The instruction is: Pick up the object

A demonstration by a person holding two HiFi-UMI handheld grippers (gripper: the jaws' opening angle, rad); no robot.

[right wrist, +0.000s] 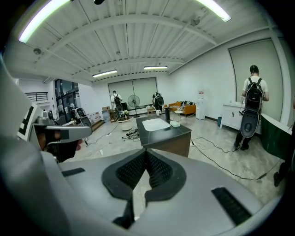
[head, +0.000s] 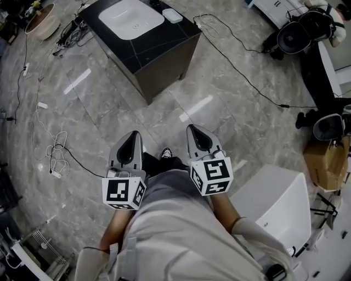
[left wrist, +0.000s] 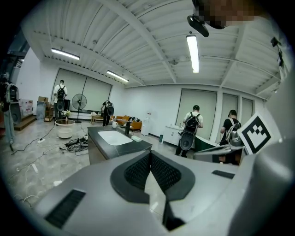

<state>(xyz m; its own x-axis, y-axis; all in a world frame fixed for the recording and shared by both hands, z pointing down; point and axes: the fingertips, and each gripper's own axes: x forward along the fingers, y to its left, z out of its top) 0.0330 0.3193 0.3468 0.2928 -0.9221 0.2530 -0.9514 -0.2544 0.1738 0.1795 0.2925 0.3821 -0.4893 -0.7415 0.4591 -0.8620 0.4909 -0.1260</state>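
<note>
Left gripper (head: 134, 135) pointed forward at waist height, jaws pressed together at the tips, nothing between them. Right gripper (head: 193, 128) was the same: jaws closed tip to tip, empty, level with the left one and near it. Both hung over the gray marble floor (head: 230, 115), with one shoe (head: 166, 152) showing between them.

Which object the task meant could not be told. A small white box (head: 172, 15) lay on the dark counter (head: 164, 49), just beside a corner of the white basin (head: 131, 17). It was ahead of both grippers and well apart from them. A dark faucet (right wrist: 167, 114) stood upright at the counter's far end in the right gripper view.

A black cable (head: 241, 71) ran across the floor to the right of the counter. White cords (head: 55, 153) lay tangled on the floor at left. A white cabinet (head: 279, 203) sat at the person's right, with a cardboard box (head: 324, 162) beyond it. A person with a backpack (right wrist: 252, 103) stood by the far wall.
</note>
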